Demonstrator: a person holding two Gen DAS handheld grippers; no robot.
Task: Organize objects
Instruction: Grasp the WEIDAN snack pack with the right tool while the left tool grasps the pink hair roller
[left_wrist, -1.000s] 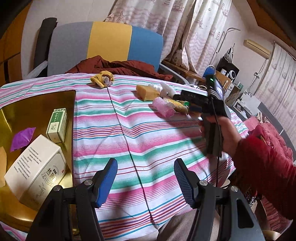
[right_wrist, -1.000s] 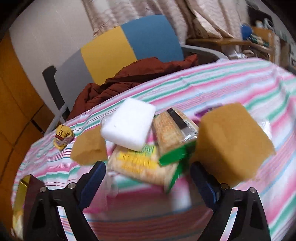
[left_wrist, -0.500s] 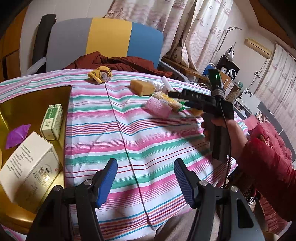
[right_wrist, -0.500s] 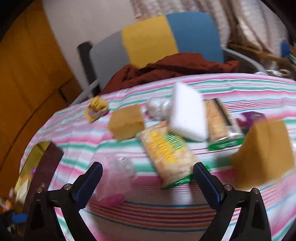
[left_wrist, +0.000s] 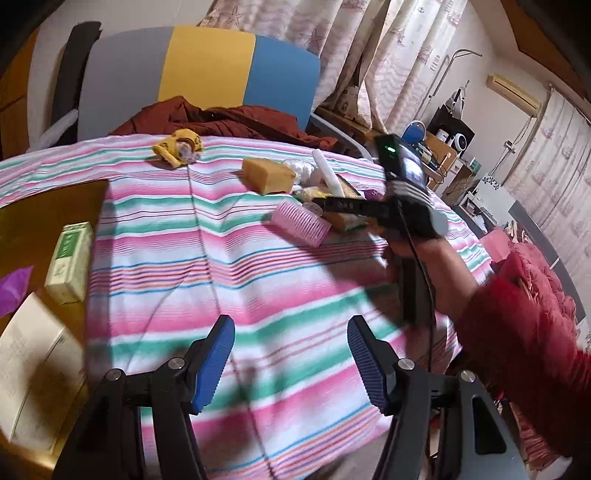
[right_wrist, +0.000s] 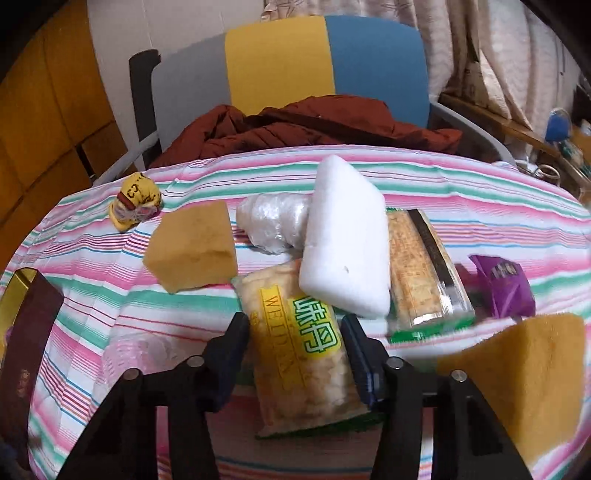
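Observation:
My right gripper (right_wrist: 295, 332) is shut on a yellow-labelled snack packet (right_wrist: 303, 343), one finger on each side; it also shows in the left wrist view (left_wrist: 325, 206) over the pile. A white foam block (right_wrist: 347, 240) leans on that packet. Around it lie a cracker packet (right_wrist: 421, 273), two yellow sponges (right_wrist: 192, 247) (right_wrist: 524, 384), a plastic-wrapped bundle (right_wrist: 273, 221), a purple wrapper (right_wrist: 502, 284) and a pink ribbed roller (left_wrist: 301, 223). My left gripper (left_wrist: 291, 354) is open and empty above the striped cloth (left_wrist: 221, 266).
A gold tray (left_wrist: 48, 206) at the left holds a green box (left_wrist: 70, 262), a white box (left_wrist: 33, 373) and a purple scrap (left_wrist: 14, 288). A yellow toy (left_wrist: 179, 147) lies at the far edge. A chair with a dark red jacket (right_wrist: 314, 125) stands behind the table.
My right gripper has moved in over the pile and closed from wide open onto the yellow-labelled snack packet. The left gripper has stayed open, its view shifting slightly.

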